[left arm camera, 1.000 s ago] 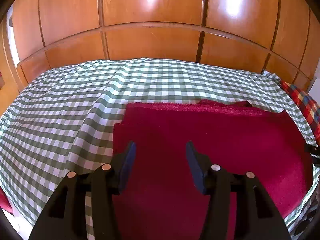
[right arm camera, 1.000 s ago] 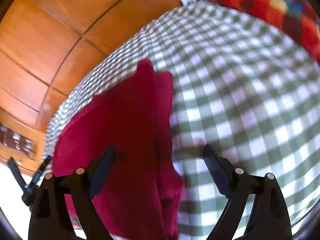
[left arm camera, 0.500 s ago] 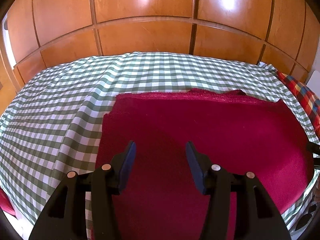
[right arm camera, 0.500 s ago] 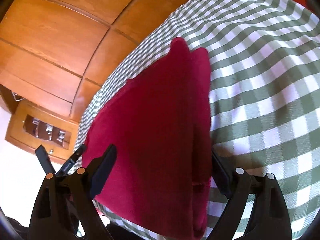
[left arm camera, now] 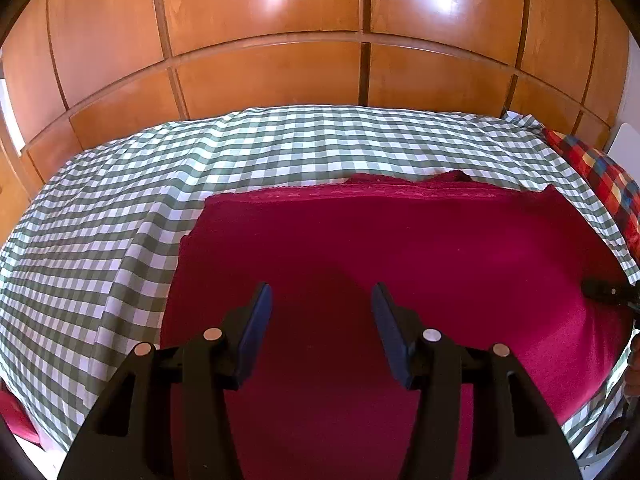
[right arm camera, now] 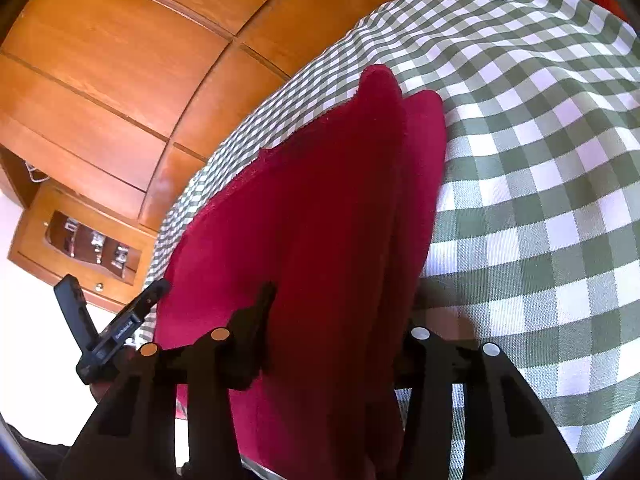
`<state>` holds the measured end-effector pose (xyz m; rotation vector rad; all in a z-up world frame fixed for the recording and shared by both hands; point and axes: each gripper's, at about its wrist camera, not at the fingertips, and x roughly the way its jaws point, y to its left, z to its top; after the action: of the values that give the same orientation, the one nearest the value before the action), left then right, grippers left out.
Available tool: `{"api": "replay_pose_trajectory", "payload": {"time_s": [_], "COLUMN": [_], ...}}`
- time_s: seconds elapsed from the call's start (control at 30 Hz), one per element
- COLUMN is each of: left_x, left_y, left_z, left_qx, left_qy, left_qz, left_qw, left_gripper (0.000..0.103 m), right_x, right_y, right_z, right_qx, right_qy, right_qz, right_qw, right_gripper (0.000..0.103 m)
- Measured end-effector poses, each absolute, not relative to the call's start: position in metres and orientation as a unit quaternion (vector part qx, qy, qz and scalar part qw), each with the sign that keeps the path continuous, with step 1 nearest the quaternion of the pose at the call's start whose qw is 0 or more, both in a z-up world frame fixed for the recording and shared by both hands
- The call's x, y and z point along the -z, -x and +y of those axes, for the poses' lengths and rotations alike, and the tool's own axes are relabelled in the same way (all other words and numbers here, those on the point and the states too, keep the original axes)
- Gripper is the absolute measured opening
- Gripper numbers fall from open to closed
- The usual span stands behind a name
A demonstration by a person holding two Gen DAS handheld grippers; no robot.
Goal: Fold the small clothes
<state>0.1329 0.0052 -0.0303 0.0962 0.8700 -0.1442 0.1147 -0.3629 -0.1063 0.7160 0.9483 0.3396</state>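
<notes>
A crimson cloth (left arm camera: 400, 248), folded into layers, lies flat on the green-and-white checked bedsheet (left arm camera: 280, 144). My left gripper (left arm camera: 322, 292) hovers over the cloth's near part, open, with nothing between its fingers. In the right wrist view the cloth (right arm camera: 320, 184) has its layered right edge bunched between the jaws of my right gripper (right arm camera: 340, 304), which are closing. The left finger presses into the fabric and the right finger is hidden behind the fold. The right gripper's tip (left arm camera: 604, 292) shows at the cloth's right side. My left gripper (right arm camera: 112, 328) appears at the cloth's far side.
A wooden panelled wardrobe (left arm camera: 272, 72) stands just beyond the bed. A multicoloured checked pillow (left arm camera: 600, 176) lies at the bed's right end. A wooden nightstand (right arm camera: 80, 248) stands past the bed's end. The sheet (right arm camera: 540, 160) is bare to the right of the cloth.
The right gripper has come down onto the cloth's layered edge and its jaws have narrowed around it. The left gripper has drifted slightly across the cloth and stays open.
</notes>
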Motion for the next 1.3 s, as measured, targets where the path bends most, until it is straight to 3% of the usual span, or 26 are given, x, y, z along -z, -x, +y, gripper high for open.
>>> {"api": "replay_pose_trajectory", "payload": {"time_s": [0.17, 0.43, 0.63, 0.9, 1.13, 1.2, 1.3], "left_x": [0.030, 0.031, 0.025, 0.016, 0.023, 0.026, 0.030], "left_y": [-0.131, -0.128, -0.124, -0.127, -0.129, -0.129, -0.129], "left_z": [0.001, 0.006, 0.024, 0.091, 0.154, 0.167, 0.184], "left_qx": [0.074, 0.084, 0.121, 0.173, 0.182, 0.189, 0.198], "left_qy": [-0.053, -0.042, -0.006, 0.118, 0.243, 0.275, 0.310], "left_qz": [0.421, 0.425, 0.425, 0.431, 0.422, 0.419, 0.416], "left_qw": [0.902, 0.900, 0.897, 0.878, 0.854, 0.845, 0.832], "left_gripper": [0.052, 0.052, 0.042, 0.038, 0.038, 0.040, 0.050], "right_x": [0.107, 0.079, 0.034, -0.019, -0.013, -0.001, 0.017], "right_y": [-0.112, -0.114, -0.123, -0.156, -0.186, -0.191, -0.189], "right_z": [-0.367, -0.352, -0.319, -0.227, -0.113, -0.088, -0.054], "right_qx": [-0.164, -0.175, -0.205, -0.275, -0.321, -0.322, -0.326], "right_qy": [-0.337, -0.328, -0.294, -0.239, -0.170, -0.145, -0.099], "right_qz": [0.445, 0.432, 0.418, 0.420, 0.471, 0.491, 0.514], "right_qw": [0.813, 0.821, 0.834, 0.831, 0.804, 0.796, 0.787], "right_gripper": [0.045, 0.035, 0.034, 0.033, 0.032, 0.032, 0.032]}}
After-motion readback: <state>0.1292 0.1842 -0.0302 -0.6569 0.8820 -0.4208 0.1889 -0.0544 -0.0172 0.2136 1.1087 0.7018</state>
